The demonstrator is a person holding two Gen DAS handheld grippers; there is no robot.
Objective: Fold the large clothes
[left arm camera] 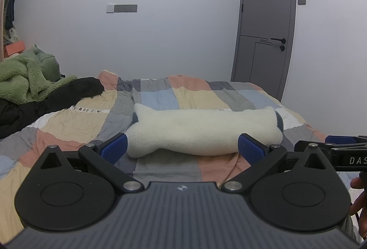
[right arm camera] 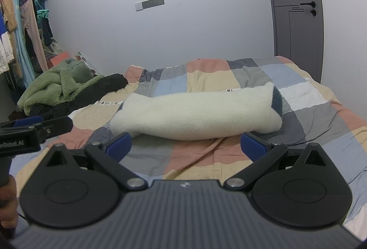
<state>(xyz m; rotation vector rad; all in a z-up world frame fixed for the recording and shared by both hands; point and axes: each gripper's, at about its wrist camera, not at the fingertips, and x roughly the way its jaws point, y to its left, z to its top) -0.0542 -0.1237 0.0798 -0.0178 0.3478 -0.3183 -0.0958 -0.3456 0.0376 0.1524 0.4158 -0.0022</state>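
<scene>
While your left tongs (left arm camera: 182,148) hang spread and empty over the patchwork bed (left arm camera: 68,125), green fleece (left arm camera: 25,81) and black clothes (left arm camera: 75,91) are heaped far left. Dead centre lies the cream garment (left arm camera: 201,132) — folded into a thick roll. Your right tongs (right arm camera: 185,147) gape too — holding nothing, just short of the roll.

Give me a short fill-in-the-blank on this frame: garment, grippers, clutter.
1. The cream fleece garment lies folded on the ____ quilt.
2. The left gripper and right gripper both have their jaws ____.
3. The fleece heaped at the bed's far left is ____ in colour.

Missing words: patchwork; open; green
</scene>
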